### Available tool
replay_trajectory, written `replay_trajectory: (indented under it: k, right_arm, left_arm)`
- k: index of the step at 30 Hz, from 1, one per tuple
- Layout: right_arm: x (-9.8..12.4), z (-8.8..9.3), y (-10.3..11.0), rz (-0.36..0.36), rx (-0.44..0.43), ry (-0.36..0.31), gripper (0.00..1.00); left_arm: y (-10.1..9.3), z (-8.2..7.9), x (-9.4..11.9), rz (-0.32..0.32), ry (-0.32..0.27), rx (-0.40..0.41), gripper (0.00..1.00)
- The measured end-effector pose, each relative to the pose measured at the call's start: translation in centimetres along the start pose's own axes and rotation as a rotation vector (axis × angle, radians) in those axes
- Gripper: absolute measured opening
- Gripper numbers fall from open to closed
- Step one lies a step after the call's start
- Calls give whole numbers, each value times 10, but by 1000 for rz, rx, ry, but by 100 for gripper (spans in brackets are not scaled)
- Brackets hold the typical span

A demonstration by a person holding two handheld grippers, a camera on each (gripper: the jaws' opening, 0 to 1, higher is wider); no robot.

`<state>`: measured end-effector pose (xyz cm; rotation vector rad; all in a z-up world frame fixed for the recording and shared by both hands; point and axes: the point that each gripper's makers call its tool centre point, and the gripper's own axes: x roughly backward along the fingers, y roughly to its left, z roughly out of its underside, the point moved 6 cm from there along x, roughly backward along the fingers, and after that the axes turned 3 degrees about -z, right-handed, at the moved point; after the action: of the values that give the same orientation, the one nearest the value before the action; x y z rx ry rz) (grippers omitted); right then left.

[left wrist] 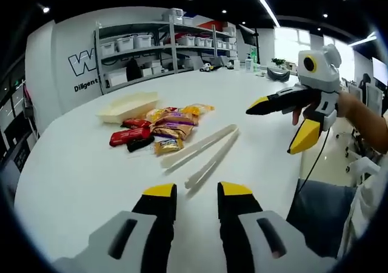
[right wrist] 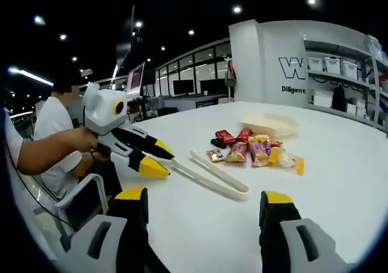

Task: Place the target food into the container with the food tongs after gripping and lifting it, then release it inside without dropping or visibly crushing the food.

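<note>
On the white round table (left wrist: 73, 170) I see a pale shallow container (left wrist: 128, 105) on the far side, and just in front of it a small heap of wrapped snacks (left wrist: 159, 129). The red packets (left wrist: 129, 135) lie on the side toward the shelves, the orange and purple ones in the middle, and one yellow packet (right wrist: 290, 160) at the other end. The heap is near the container but I cannot tell if it touches it. Nothing is inside the container, as far as I can see.

The food tongs (left wrist: 206, 153) lie flat on the table between the snacks and my grippers, their two white arms spread a little at the near end. Nothing lies between my grippers and the tongs. Behind the table stands a metal shelf rack (left wrist: 163, 45) with white bins, and a wall with dark letters.

My left gripper (left wrist: 197, 195) is low over the near edge of the table, its jaws parted by a narrow gap and holding nothing. In the right gripper view I see it from the side, with a hand (right wrist: 85, 141) around its grip, pointing toward the near end of the tongs.

My right gripper (right wrist: 203, 199) has its jaws wide apart and empty. In the left gripper view it hangs above the table edge, well apart from the tongs, pointing toward the snacks.
</note>
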<state>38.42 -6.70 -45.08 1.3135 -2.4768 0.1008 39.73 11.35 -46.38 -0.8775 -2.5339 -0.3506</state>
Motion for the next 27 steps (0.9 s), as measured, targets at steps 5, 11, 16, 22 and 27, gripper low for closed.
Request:
replay_trajectory:
  k: [5, 11, 16, 22, 27]
  right_arm:
    - [-4, 1, 0, 2, 12, 13, 72]
    - [-6, 4, -4, 2, 3, 25, 71]
    - [-6, 6, -8, 13, 81, 64, 63]
    - [-10, 5, -15, 11, 78, 60, 60]
    - [-15, 6, -17, 2, 54, 55, 59]
  left_arm:
    - [1, -1, -3, 8, 2, -21, 23]
    - [0, -1, -8, 18, 3, -35, 22]
    - [1, -4, -14, 41, -4, -21, 22]
    - [-2, -5, -21, 61, -3, -29, 22]
    - [-1, -6, -21, 61, -2, -37, 21]
